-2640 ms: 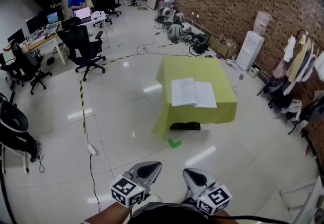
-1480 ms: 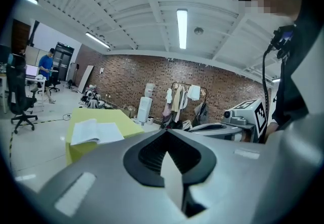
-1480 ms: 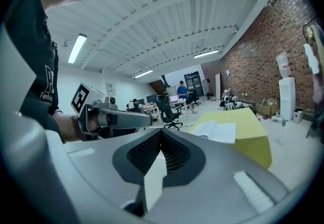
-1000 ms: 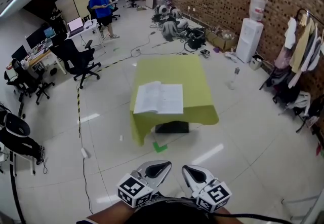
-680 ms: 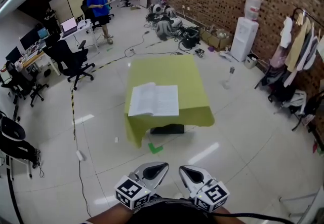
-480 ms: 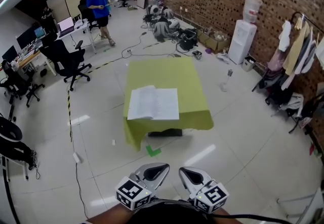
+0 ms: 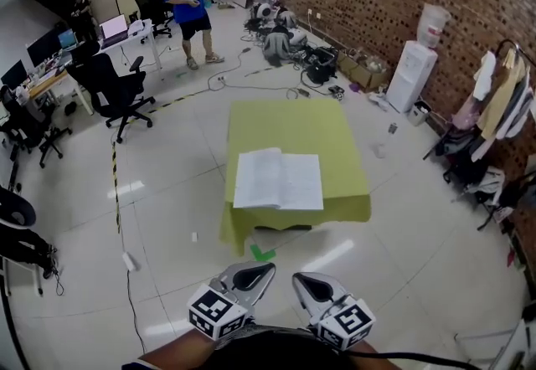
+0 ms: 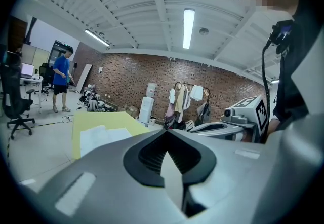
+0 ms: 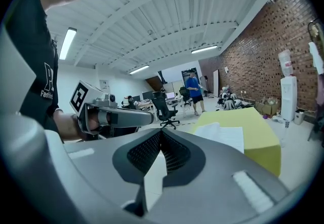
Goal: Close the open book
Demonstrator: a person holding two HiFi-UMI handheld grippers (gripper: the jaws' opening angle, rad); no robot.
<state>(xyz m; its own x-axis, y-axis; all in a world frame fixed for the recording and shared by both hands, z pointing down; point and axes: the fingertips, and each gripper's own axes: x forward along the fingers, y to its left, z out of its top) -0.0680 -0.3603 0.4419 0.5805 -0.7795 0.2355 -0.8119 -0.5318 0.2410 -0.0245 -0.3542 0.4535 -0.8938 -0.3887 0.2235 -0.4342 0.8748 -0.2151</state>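
Tools: your left gripper [image 7: 254, 277] and right gripper [image 7: 305, 284] are both pinched together, empty.
Risk: pinched tips could crease pages of the open book [image 7: 279, 181].

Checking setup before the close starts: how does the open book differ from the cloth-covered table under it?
The open book is white; the table wears a yellow-green cloth. The book lies flat on the table's near part only; the cloth drapes over the table's edges. Shared: both are rectangular and untouched; the left gripper and right gripper, both shut, are well short of them.
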